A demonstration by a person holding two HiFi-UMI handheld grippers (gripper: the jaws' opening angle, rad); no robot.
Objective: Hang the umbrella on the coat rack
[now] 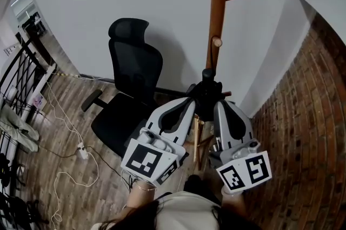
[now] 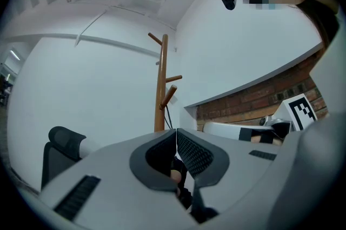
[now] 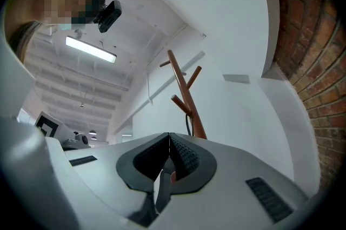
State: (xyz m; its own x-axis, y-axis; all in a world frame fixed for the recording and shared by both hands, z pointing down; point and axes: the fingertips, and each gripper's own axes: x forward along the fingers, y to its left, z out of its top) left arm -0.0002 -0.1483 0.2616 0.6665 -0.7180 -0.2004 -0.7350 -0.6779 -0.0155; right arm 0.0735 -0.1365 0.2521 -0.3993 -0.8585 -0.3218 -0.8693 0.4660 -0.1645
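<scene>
Umbrella (image 1: 208, 95) first: from the head view I see it as a black bundle held upright between my two grippers, close in front of the wooden coat rack (image 1: 218, 2) and just below the short lower peg (image 1: 215, 42), off the floor. My left gripper (image 2: 175, 130) has its jaws closed together at the tips, with the dark mass of the umbrella between the ribbed pads behind them. A thin black strap (image 2: 166, 115) rises from those tips towards the rack's pole. My right gripper (image 3: 169, 136) reads the same way in its own view: pads pressed together at the front, something dark wedged low between them, and the same thin strap running up beside the pole. I cannot tell whether the strap already sits over the peg. In the head view the two grippers angle inwards so that their tips nearly meet on either side of the umbrella. A black office chair (image 1: 132, 67) stands to the left of the rack on the wooden floor (image 1: 65, 110), white cables (image 1: 69, 125) trail across the boards, and a brick wall (image 1: 305, 132) runs along the right.
</scene>
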